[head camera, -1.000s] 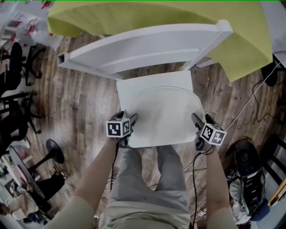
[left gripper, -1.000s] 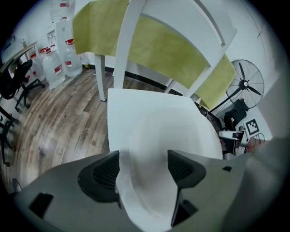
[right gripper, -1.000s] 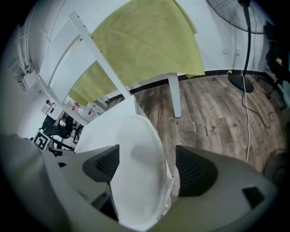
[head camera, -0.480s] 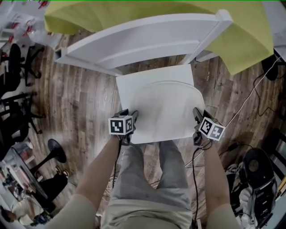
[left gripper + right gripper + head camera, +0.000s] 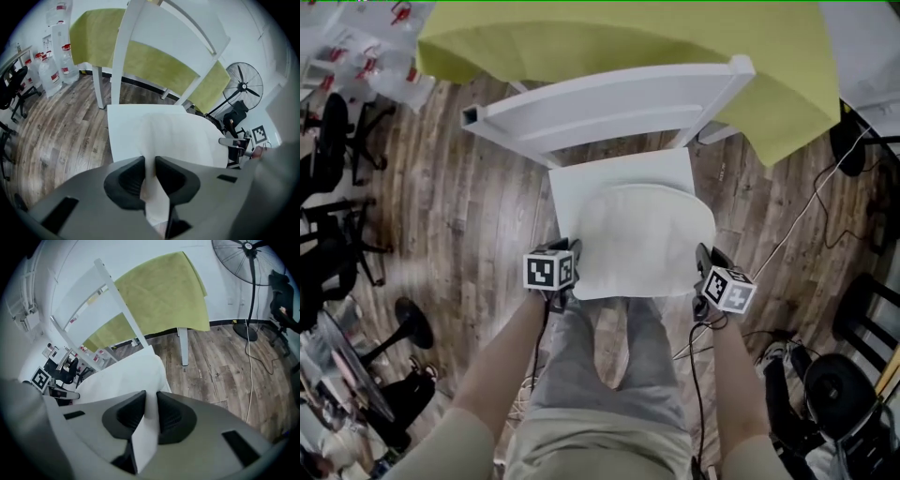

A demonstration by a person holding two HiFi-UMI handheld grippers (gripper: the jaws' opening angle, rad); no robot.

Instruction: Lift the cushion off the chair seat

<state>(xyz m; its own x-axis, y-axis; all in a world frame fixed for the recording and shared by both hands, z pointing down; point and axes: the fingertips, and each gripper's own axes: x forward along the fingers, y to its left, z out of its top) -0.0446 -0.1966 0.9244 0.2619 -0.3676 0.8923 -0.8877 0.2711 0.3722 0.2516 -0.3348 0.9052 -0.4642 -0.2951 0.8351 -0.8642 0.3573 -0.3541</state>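
**A:** Head view: the left gripper (image 5: 572, 255) and right gripper (image 5: 705, 261) sit at the near corners of the cushion (image 5: 642, 234). From up here the marker cubes (image 5: 548, 270) cover most of each jaw.

**B:** The left gripper view settles it. The jaws have just been closing and are narrow now, pinching a fold of the cushion's edge between the dark pads (image 5: 126, 176). The right gripper view shows the same.

**A:** The cushion is pale, soft and rounded, spreading ahead of both grippers over the flat white chair seat (image 5: 577, 183). It hides the seat's front edge. I can't tell whether it's clear of the seat.

**B:** Beyond it is the white railed chair back (image 5: 609, 98), then a yellow-green tablecloth (image 5: 628, 37), cut off at the top. There's streaky wood-plank floor (image 5: 478, 206) outside the left gripper.
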